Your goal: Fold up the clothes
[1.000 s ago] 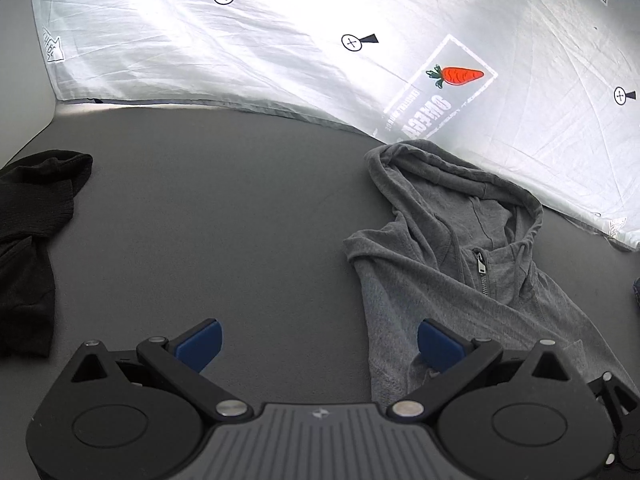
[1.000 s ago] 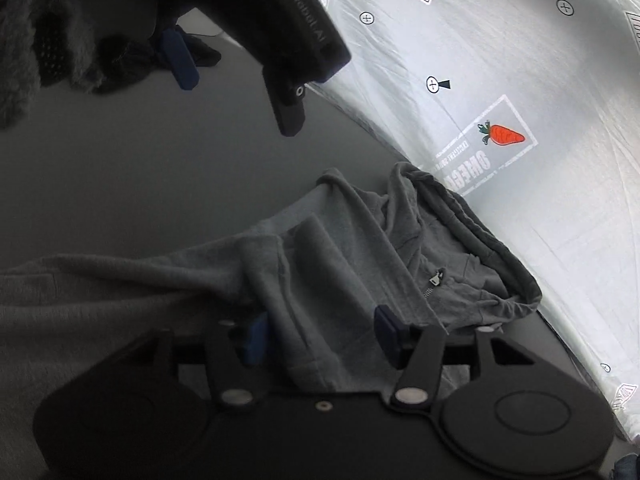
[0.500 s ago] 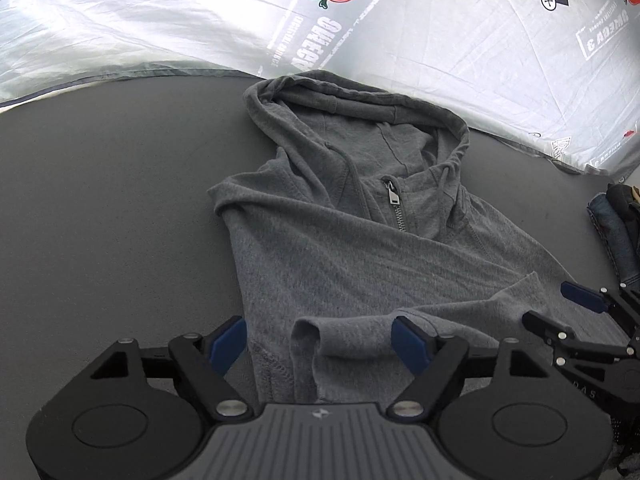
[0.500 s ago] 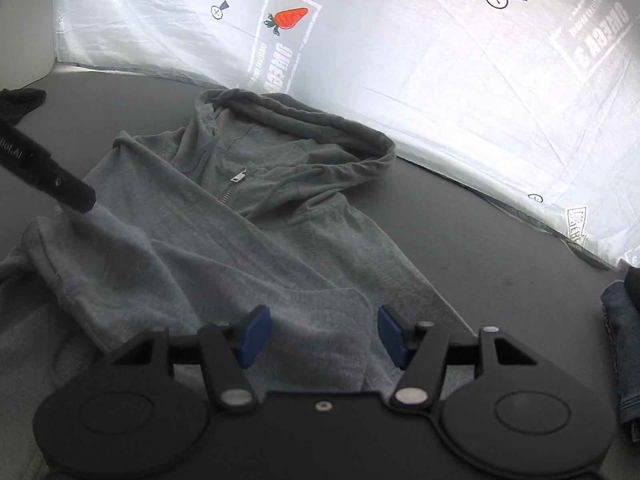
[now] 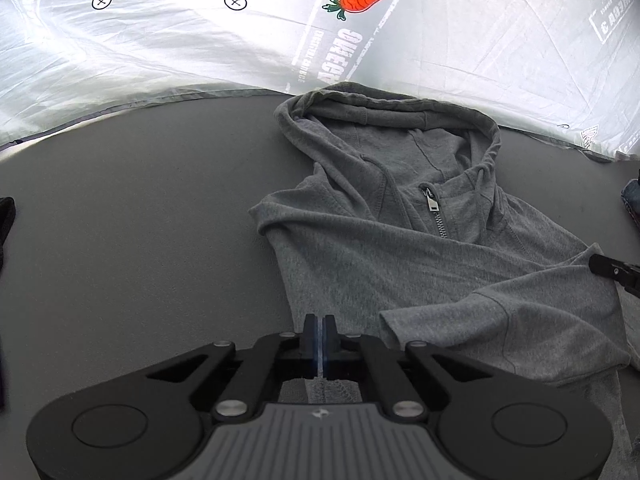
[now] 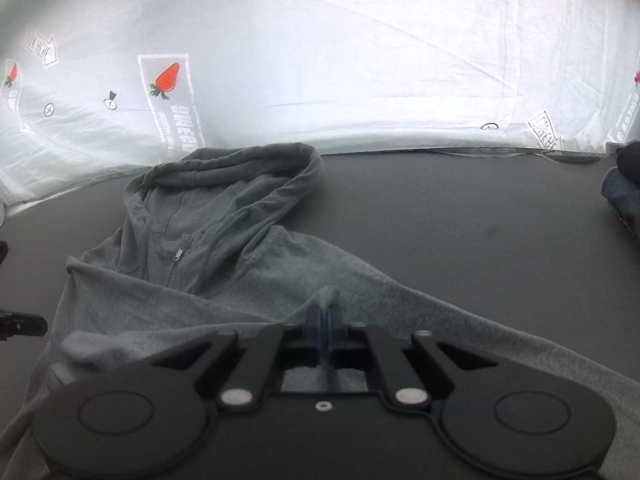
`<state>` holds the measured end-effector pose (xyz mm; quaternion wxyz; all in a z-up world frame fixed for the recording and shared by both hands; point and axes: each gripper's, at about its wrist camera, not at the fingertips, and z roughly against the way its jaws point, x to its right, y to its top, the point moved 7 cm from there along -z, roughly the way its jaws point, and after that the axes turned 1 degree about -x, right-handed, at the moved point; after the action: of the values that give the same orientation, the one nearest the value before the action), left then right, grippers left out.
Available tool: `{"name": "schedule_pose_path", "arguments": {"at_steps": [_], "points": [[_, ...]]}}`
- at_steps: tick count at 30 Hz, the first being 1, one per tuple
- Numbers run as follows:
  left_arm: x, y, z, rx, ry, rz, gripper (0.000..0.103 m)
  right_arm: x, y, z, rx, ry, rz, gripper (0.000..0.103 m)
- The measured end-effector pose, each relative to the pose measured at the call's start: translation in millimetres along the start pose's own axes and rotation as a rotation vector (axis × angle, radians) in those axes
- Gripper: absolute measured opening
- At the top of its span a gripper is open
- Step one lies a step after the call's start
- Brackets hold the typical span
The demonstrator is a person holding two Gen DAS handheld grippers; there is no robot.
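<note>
One grey hoodie (image 5: 400, 248) flat on the dark worktop (image 5: 140, 220), hood toward the white backdrop (image 5: 160, 48), zip up. Pinched at its near left edge by the left gripper (image 5: 320, 340), fingers pressed together on cloth; pinched in a raised pucker by the right gripper (image 6: 322, 320). Probably the start of a fold: next, lift both holds together, evenly

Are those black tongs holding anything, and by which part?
Yes. Both tongs pinch the grey hoodie: left at its side edge, right on a raised fold below the hood.
</note>
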<state>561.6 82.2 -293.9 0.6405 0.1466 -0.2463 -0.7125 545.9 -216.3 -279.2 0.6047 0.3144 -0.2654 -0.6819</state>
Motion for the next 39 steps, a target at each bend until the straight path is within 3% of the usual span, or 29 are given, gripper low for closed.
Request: {"name": "schedule_pose_path", "arguments": {"at_steps": [3,5,6,8,10,13,15,16,18,21,23,25,28,30,31,32,36,37,39], "points": [[7,-4,-2,-0.022,-0.08,0.035,0.031,6,-16,-22,-0.096,-0.058,0.071,0.01],[14,-5,-3,-0.025,-0.111,0.043,0.051,5,-24,-23,-0.096,-0.108,0.13,0.024],[19,-5,-4,-0.023,-0.121,0.033,0.054,6,-24,-19,-0.091,-0.105,0.106,0.025],[29,-5,-6,-0.021,-0.143,0.015,0.074,9,-23,-10,-0.083,-0.094,0.051,0.033],[37,-3,-13,-0.03,-0.198,0.032,0.083,8,-26,-4,-0.074,-0.093,0.038,0.036],[46,0,-26,-0.059,-0.26,0.072,0.081,5,-33,3,-0.078,-0.089,0.039,0.04],[50,1,-30,-0.053,-0.231,0.071,0.048,3,-39,5,-0.089,-0.086,0.037,0.042],[50,2,-30,-0.054,-0.207,0.064,0.014,3,-41,6,-0.093,-0.089,0.035,0.042],[51,4,-27,-0.053,-0.164,0.051,0.012,3,-45,9,-0.093,-0.092,0.033,0.042],[42,12,-2,0.008,-0.163,0.061,0.011,1,-44,16,-0.078,-0.099,0.041,0.042],[32,15,11,0.045,-0.11,0.038,0.011,-1,-42,21,-0.063,-0.103,0.054,0.042],[16,10,8,0.035,-0.054,0.064,0.011,-5,-44,21,-0.064,-0.093,0.07,0.044],[1,-2,-14,-0.049,-0.026,0.1,0.021,-12,-48,18,-0.076,-0.084,0.085,0.045],[-5,-6,-19,-0.056,0.027,0.066,0.036,-13,-49,19,-0.074,-0.09,0.094,0.046],[-6,-5,-17,-0.05,0.063,0.052,0.05,-13,-48,22,-0.067,-0.092,0.097,0.046],[-7,-4,-14,-0.042,0.083,0.044,0.062,-12,-48,25,-0.06,-0.095,0.101,0.051],[-4,-1,2,-0.021,0.047,0.067,0.08,19,-45,46,-0.02,-0.13,0.005,0.077],[1,0,7,-0.014,0.034,0.082,0.086,32,-48,51,-0.022,-0.134,-0.042,0.079],[13,-1,17,0.0,0.017,0.105,0.086,59,-55,61,-0.026,-0.14,-0.139,0.09]]}}
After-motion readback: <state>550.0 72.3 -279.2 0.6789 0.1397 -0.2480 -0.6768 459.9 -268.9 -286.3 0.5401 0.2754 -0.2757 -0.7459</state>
